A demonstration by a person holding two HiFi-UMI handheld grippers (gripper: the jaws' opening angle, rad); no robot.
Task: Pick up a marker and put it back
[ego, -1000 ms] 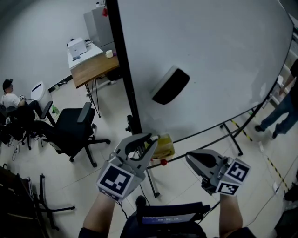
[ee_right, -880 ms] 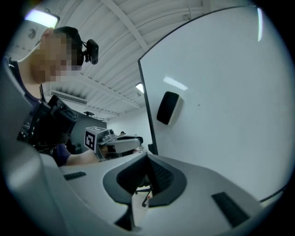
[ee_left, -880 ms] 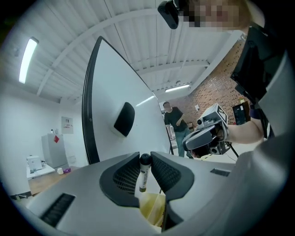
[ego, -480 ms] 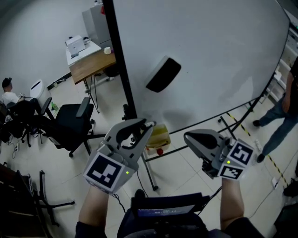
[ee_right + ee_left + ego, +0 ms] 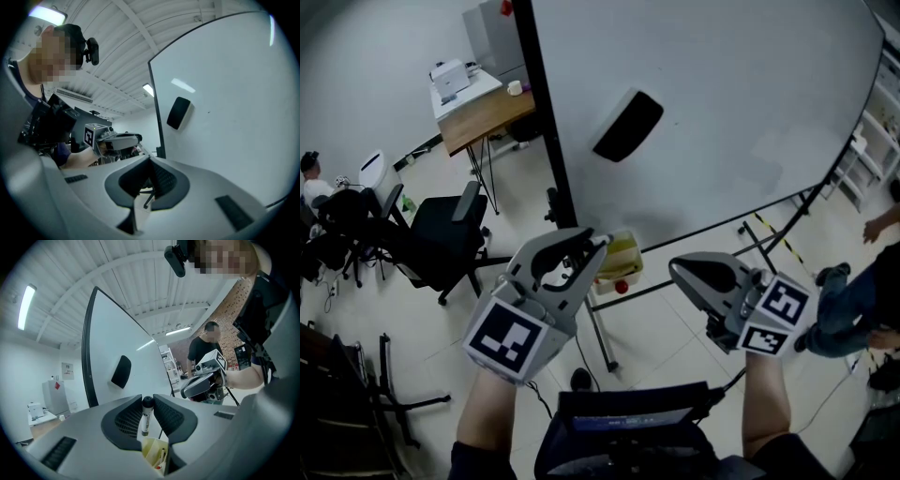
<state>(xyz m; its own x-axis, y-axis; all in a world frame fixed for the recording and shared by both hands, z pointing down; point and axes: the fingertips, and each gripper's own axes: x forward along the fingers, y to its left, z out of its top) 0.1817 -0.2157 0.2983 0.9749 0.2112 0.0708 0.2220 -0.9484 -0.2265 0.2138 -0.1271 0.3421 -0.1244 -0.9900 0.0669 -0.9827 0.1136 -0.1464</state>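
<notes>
A marker (image 5: 146, 420) with a white barrel and black cap stands upright between the pads of my left gripper (image 5: 147, 398), which is shut on it. In the head view the left gripper (image 5: 602, 240) hangs close to a yellow holder (image 5: 619, 255) on the ledge of the whiteboard (image 5: 722, 112). That holder (image 5: 154, 453) shows just below the jaws in the left gripper view. To the right, my right gripper (image 5: 673, 265) points at the board. Its jaws (image 5: 150, 159) meet at the tips with nothing between them.
A black eraser (image 5: 628, 125) sticks to the whiteboard above the grippers. A black office chair (image 5: 441, 248) and a wooden desk (image 5: 483, 117) stand to the left. One person sits at the far left (image 5: 311, 183); another stands at the right edge (image 5: 853, 300).
Both grippers have lifted a little, the left one still shut on the marker. The person at the right edge has moved.
</notes>
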